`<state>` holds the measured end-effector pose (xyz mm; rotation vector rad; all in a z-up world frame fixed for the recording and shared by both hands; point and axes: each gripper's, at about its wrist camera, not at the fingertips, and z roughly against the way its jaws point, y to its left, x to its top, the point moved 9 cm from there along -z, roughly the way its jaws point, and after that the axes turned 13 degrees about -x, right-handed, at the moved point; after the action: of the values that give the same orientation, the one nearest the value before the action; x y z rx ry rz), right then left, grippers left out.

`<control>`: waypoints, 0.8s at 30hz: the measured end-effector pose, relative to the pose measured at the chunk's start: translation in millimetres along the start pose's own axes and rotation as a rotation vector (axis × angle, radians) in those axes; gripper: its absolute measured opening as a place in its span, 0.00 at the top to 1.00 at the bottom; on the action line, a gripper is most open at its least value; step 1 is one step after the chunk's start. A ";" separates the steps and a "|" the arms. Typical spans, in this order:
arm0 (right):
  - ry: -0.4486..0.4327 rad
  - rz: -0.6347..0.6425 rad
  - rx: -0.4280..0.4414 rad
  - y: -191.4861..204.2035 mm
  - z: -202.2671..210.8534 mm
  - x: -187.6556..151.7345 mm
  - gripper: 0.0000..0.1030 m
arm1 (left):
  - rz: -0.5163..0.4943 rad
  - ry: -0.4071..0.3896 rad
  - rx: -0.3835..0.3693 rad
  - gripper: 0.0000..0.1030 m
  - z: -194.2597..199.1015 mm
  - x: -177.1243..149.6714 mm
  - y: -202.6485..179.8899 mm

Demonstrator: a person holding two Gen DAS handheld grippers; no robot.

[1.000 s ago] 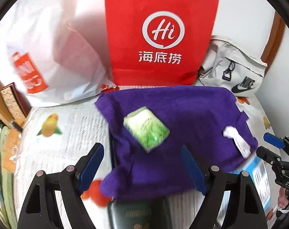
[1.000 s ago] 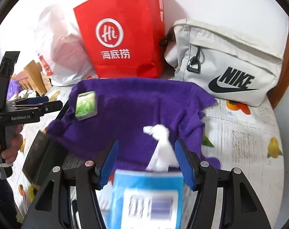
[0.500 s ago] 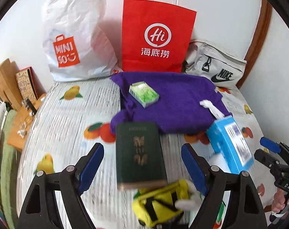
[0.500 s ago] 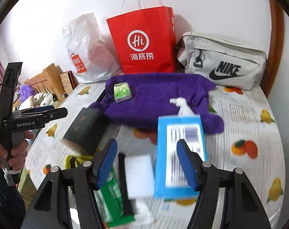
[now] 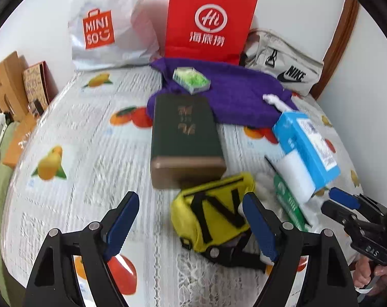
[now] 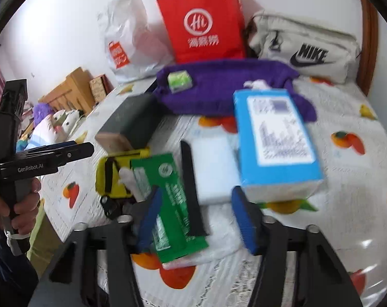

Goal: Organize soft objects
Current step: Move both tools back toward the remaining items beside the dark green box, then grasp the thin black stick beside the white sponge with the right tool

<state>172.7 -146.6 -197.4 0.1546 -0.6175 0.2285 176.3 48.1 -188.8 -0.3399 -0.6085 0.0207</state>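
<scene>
The bench (image 5: 73,128), under a white lace cloth printed with fruit, carries everything ahead of both tools. Farthest from them, against the wall, stand a white Miniso bag (image 5: 109,23), a red paper bag (image 5: 208,20) and a grey Nike pouch (image 6: 303,46). In front of those lies a purple towel (image 5: 234,94) with a small green tissue pack (image 5: 192,79) on top. Nearer, a dark green box (image 5: 184,138) lies ahead of the left tool (image 5: 187,226), whose jaws are spread wide with nothing gripped; a yellow pouch (image 5: 214,217) with black straps lies just ahead, partly between its tips. The right tool (image 6: 193,221) has just been closing its jaws; they are still apart and press on nothing, with a green packet (image 6: 170,204) and a white block (image 6: 214,168) lying on the bench between and beyond them. A blue tissue box (image 6: 275,138) lies just ahead to its right.
</scene>
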 end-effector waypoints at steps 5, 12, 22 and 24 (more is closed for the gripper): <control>0.022 0.009 0.012 5.0 -11.5 -12.6 0.63 | 0.014 0.008 0.003 0.20 -1.4 -12.4 4.6; 0.026 0.073 -0.027 10.0 -24.4 -23.1 0.80 | 0.020 0.033 0.002 0.20 -9.6 -21.0 5.6; -0.016 0.091 -0.079 0.6 -20.6 -25.0 0.93 | 0.023 0.050 0.000 0.20 -15.8 -24.1 6.6; -0.010 0.081 -0.067 -2.0 -19.9 -25.2 0.93 | 0.030 0.051 -0.008 0.20 -17.4 -24.8 8.5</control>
<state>164.3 -148.6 -228.4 0.0660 -0.6409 0.2853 166.4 47.9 -218.6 -0.3565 -0.5531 0.0386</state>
